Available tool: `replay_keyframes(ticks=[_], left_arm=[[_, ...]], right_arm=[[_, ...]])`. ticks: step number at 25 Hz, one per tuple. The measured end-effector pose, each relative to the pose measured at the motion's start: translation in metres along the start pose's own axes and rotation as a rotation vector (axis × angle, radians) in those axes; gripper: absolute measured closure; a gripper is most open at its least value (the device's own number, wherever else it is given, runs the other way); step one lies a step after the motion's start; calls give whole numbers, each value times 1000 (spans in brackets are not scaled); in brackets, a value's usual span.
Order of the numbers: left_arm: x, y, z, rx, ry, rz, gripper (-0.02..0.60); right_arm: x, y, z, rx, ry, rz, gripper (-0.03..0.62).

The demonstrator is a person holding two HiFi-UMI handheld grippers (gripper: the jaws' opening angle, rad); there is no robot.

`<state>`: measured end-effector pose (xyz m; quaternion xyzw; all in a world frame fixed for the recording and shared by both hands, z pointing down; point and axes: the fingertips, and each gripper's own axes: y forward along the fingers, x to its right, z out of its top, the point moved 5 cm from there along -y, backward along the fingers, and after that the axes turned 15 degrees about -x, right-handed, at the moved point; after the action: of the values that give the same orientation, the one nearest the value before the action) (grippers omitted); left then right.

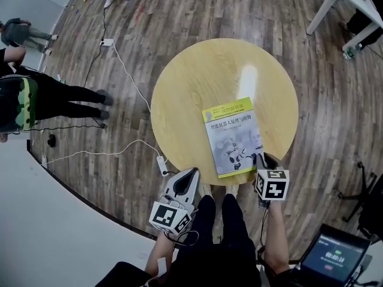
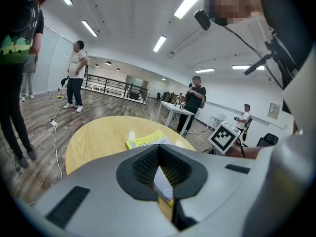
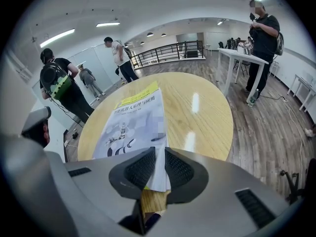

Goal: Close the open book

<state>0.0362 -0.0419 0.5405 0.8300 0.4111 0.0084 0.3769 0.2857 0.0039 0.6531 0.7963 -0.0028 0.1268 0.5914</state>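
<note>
Two grippers low at the near rim of the round wooden table (image 1: 197,82), just past the wearer's legs (image 1: 216,232). On the left, left gripper (image 1: 192,173) parked off the rim, touching nothing, tips pinched together and empty. Looks kept aside simply to stay clear of the job.

On the right, right gripper (image 1: 261,158) tilted steeply down onto the near right corner of the book (image 1: 232,137). Jaws only a narrow slit apart, that corner showing between the pads (image 3: 137,169), no clear squeeze on it. Set at the fore edge, probably the natural spot for swinging a cover over.

Then the book itself: shut, lying flat, front cover up, yellow band at the far end, on the near right part of the tabletop and close to the rim. Closing judged done. Only a clean lift-away left, taking care not to drag the cover back up.

Farther out, white cable (image 1: 128,79) trailing over the plank floor (image 1: 335,112), and bystanders (image 1: 66,94) well apart at the left.
</note>
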Motion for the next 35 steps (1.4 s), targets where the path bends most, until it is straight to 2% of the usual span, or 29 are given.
replay_keyframes(ticks=[6, 14, 20, 25, 35], left_arm=[[-1, 0, 0, 3, 2, -1, 583], [3, -2, -6, -8, 4, -4, 583], [2, -4, -10, -11, -6, 6, 584], [4, -5, -5, 7, 5, 9, 583], [2, -24, -2, 47, 27, 14, 583]], right_arm=[[1, 1, 0, 6, -2, -22, 537], [1, 2, 1, -4, -43, -100, 526], [1, 3, 2, -4, -54, -95, 526], [4, 1, 3, 4, -72, -123, 526], [-1, -27, 7, 90, -52, -155, 526]])
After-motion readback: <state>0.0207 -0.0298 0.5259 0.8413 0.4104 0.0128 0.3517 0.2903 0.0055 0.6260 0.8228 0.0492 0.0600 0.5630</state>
